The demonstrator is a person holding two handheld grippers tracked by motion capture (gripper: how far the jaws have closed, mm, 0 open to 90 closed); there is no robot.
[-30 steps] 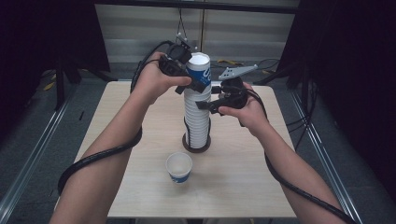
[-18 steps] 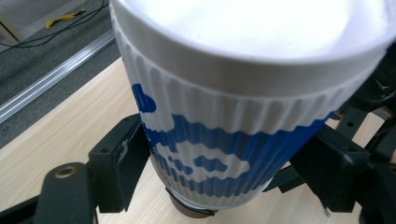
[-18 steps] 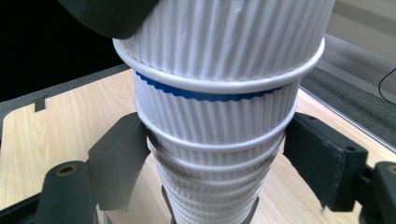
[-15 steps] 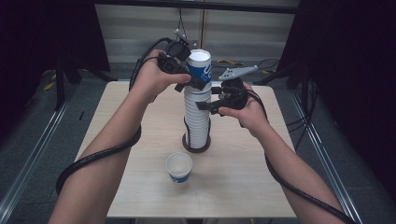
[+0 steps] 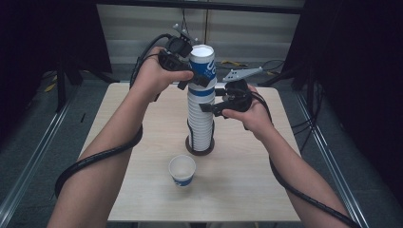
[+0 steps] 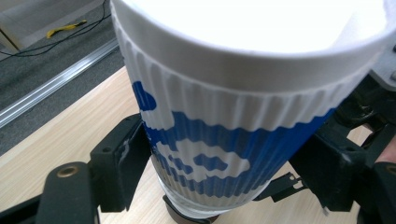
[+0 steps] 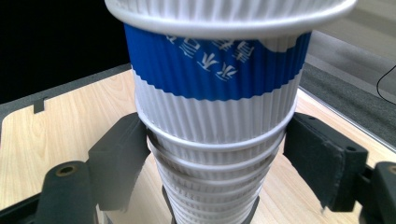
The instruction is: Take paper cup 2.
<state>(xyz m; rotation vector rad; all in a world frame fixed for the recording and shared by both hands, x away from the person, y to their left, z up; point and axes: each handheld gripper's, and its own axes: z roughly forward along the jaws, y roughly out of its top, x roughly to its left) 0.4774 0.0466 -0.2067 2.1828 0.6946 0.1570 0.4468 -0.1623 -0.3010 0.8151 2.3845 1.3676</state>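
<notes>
Two grippers meet at a tall stack of paper cups (image 5: pixel 200 111) standing in a dark round holder (image 5: pixel 199 148) near the middle of a wooden table (image 5: pixel 247 190). High view: the top cup (image 5: pixel 203 64), white with blue print, crowns the stack, and its inside looks white and empty. The left gripper (image 5: pixel 199 80) reaches in from the left and holds this top cup; the right gripper (image 5: pixel 209 107) comes from the right and clamps the stack lower down. A single cup (image 5: pixel 182 169) stands apart on the near side of the holder, upright, open and empty. Cables (image 5: pixel 95 159) trail from both grippers along the forearms.

Left gripper view: the top cup (image 6: pixel 224 135) sits between the two black jaws, which have just been closing and now press its ribbed wall on both sides. Its rim (image 6: pixel 261 51) and blue pattern appear at close range, detail too small to read from above. The other gripper (image 6: pixel 369 116) shows at the right edge.

Right gripper view: the stack (image 7: pixel 215 154) lies between the jaws, gripped just below the blue band of an upper cup (image 7: pixel 215 70); the nested rims (image 7: pixel 210 163) beneath it are separately visible, and printed characters show on the band. Table surface (image 7: pixel 56 135) lies behind
</notes>
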